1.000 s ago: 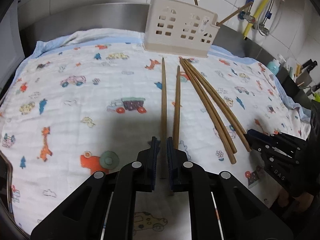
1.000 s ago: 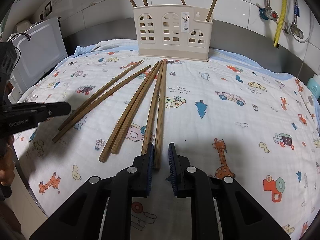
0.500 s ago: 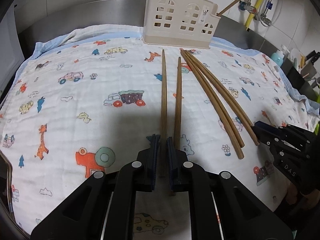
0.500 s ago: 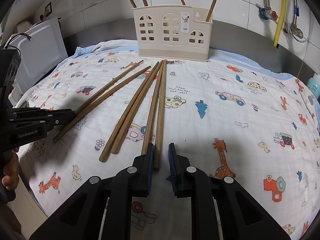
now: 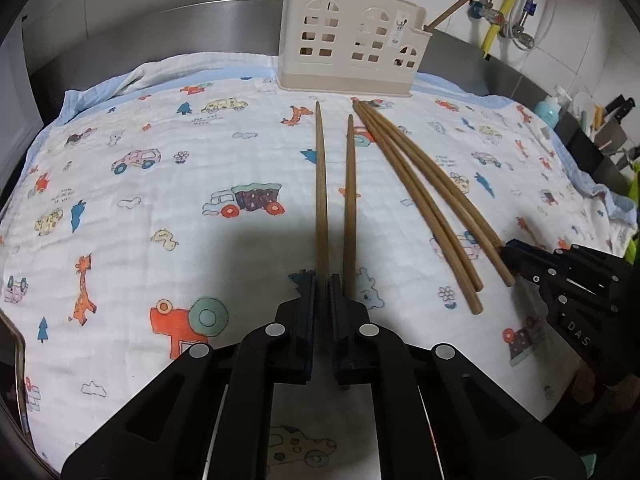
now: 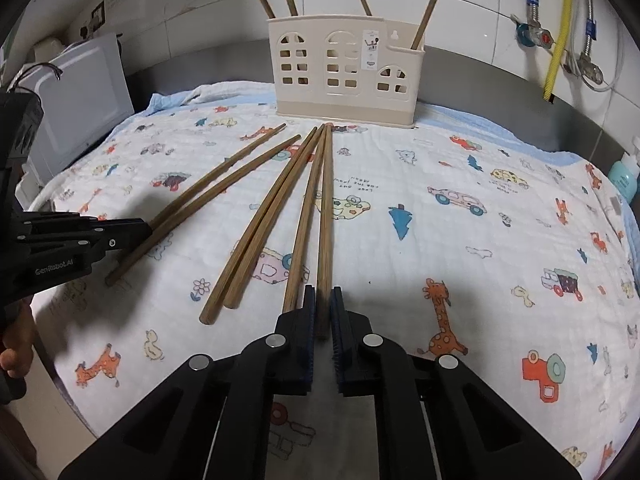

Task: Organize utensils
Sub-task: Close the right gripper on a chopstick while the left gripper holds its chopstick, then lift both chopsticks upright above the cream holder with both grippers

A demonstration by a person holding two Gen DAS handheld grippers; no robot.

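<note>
Several brown chopsticks lie on a cartoon-print cloth (image 5: 160,200) in front of a cream utensil holder (image 5: 352,44) (image 6: 344,68), which has more chopsticks standing in it. My left gripper (image 5: 322,280) has its jaws closing on the near end of the leftmost chopstick (image 5: 321,200), pads against its sides. A second chopstick (image 5: 350,200) lies just right of it. My right gripper (image 6: 323,296) has its jaws closing on the rightmost chopstick (image 6: 325,220), and its neighbour (image 6: 302,232) lies just to the left. Each view shows the other gripper (image 5: 516,256) (image 6: 144,226) at its chopstick's end.
A pair of chopsticks (image 6: 256,240) lies between the two grippers. A white appliance (image 6: 76,100) stands at the cloth's left edge. A blue bottle (image 6: 624,176), knives (image 5: 612,120) and a yellow hose (image 6: 558,32) are at the right. A steel wall runs behind the holder.
The jaws of both grippers have narrowed onto the chopsticks between them. Neither hand has shifted noticeably.
</note>
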